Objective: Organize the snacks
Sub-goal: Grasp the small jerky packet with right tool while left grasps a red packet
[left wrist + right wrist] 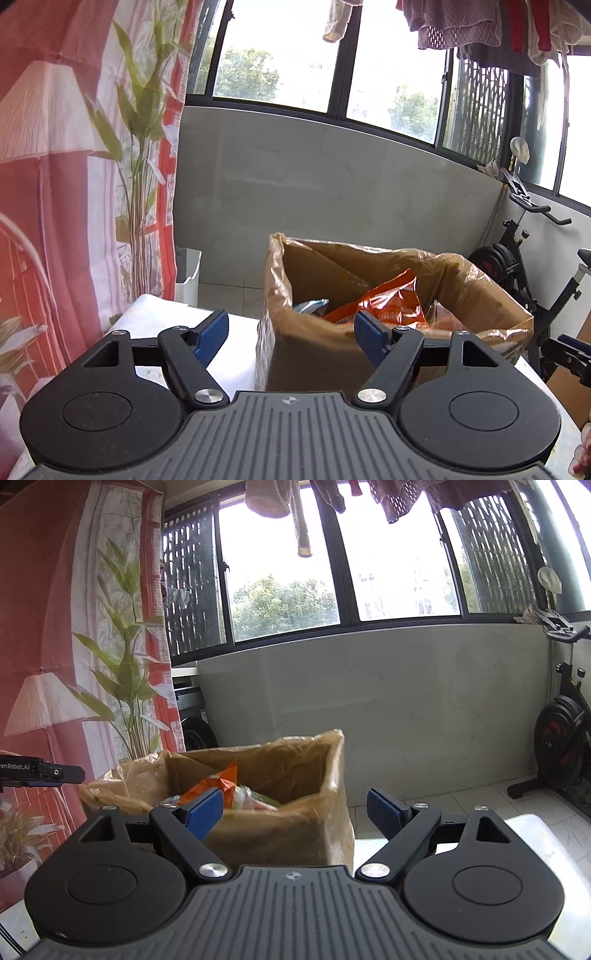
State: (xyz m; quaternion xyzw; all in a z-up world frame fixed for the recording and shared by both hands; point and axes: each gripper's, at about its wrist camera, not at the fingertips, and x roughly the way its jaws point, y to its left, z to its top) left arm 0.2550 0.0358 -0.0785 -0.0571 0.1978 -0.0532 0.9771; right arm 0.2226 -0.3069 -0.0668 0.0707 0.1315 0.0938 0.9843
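Snack packets gathered in a plastic-lined cardboard box on a white table.

Left gripper and right gripper are held wide open and empty, near the box. An orange snack packet lies inside – judged light, crinkly, slippery and crushable; it is best pinched gently at a sealed edge.

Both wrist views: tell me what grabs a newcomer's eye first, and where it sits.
The cardboard box stands on the white table right ahead of both open grippers, left and right, lined with a crinkled clear bag. An orange snack packet sticks up inside it, beside a blue-white packet. Behind, a red printed curtain hangs at the left and an exercise bike stands at the right.
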